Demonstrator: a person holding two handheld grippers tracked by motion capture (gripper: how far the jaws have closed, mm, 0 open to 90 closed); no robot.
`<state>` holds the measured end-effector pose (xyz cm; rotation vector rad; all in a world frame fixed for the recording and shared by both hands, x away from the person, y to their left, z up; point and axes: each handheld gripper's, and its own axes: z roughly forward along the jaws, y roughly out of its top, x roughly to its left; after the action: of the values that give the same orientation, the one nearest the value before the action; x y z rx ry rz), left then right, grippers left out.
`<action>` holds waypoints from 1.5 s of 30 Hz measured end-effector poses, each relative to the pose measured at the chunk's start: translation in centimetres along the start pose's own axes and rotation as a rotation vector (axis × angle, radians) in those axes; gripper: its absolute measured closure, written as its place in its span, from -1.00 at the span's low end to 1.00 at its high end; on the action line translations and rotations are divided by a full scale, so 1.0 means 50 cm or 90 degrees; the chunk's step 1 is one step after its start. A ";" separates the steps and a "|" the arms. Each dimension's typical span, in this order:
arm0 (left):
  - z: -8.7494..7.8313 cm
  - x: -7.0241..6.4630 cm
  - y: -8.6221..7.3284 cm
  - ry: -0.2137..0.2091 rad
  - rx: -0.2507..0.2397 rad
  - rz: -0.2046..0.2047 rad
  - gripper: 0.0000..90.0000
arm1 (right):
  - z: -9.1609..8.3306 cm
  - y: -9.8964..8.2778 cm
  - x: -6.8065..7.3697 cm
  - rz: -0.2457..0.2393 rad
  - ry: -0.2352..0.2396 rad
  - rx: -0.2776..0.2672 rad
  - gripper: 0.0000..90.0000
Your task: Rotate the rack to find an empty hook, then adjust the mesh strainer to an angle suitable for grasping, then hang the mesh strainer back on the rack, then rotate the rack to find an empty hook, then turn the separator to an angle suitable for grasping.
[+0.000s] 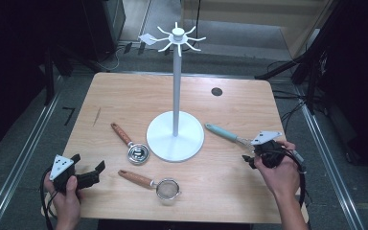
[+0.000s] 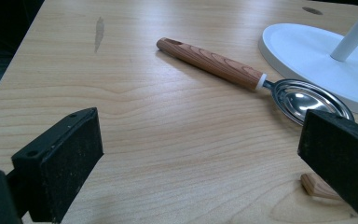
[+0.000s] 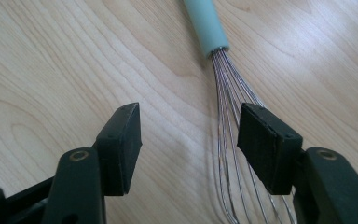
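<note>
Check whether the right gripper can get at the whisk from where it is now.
Probably yes: the right gripper hovers open just over the whisk, its wires partly between the fingers, with bare table around.

White stand (image 1: 175,139), spoon (image 1: 130,143), strainer (image 1: 153,182).

A recording lab, by the looks: around the bare wooden table (image 1: 124,96) run metal floor rails (image 1: 24,158), black stand legs (image 1: 311,62) and loose cables (image 1: 287,112), with dark equipment (image 1: 103,24) behind it and grey flooring (image 1: 340,158) beneath.
</note>
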<state>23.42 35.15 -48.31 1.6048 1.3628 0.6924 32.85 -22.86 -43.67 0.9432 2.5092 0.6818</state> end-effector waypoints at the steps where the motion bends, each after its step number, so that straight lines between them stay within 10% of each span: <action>1: 0.000 0.000 0.000 0.000 0.000 0.000 -1.00 | 0.003 0.007 -0.001 -0.006 0.001 0.004 -0.09; 45: -0.001 0.001 0.000 -0.004 -0.003 -0.002 -1.00 | 0.104 0.186 -0.075 -0.086 0.049 0.165 0.14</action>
<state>23.39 35.20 -48.32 1.6003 1.3581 0.6883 42.78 -17.75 -42.09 0.8343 2.7471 0.3647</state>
